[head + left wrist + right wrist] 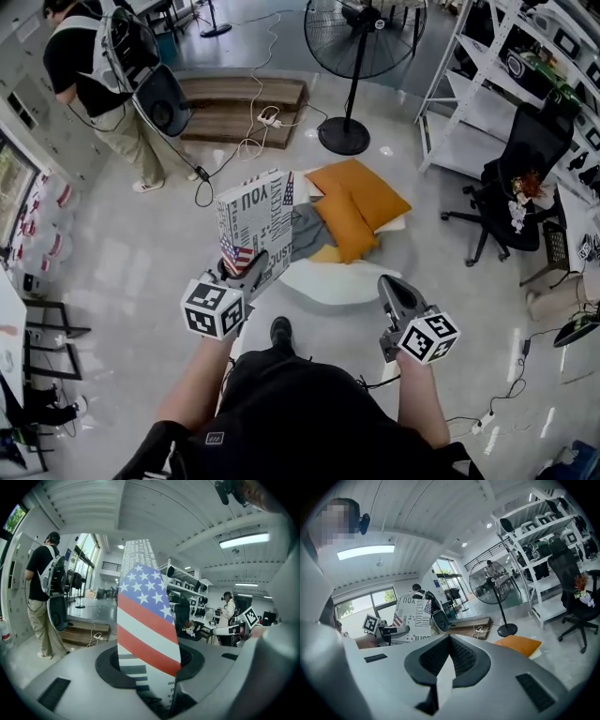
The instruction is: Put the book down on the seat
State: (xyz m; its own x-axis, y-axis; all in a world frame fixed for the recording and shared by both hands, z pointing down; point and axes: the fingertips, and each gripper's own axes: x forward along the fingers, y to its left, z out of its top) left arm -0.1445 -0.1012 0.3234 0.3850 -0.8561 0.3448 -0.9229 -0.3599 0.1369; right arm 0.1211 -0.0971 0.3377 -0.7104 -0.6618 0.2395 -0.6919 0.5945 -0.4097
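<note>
Left tongs (246, 274) are clamped on the book (255, 223). Its lower edge is pinched between the pads, and the flag-and-newsprint cover stands upright above the jaws. That low grip makes sense to me, because it leaves most of the book free to be tipped flat onto a surface.

Right tongs (397, 298) are closed on nothing, jaws together, and well apart from the book. I'd judge they aren't needed for a one-handed set-down.

The book is in the air, resting on nothing. The seat (333, 281) is a low white pad on the floor (141, 272) straight ahead. Orange cushions (361, 202) are piled at its far end, and its near edge is bare. In the head view the book hangs at the seat's left end, so the seat lies just past the left tongs and to their right.

Step in hand, as I read it: bringing the book to that bare patch.
</note>
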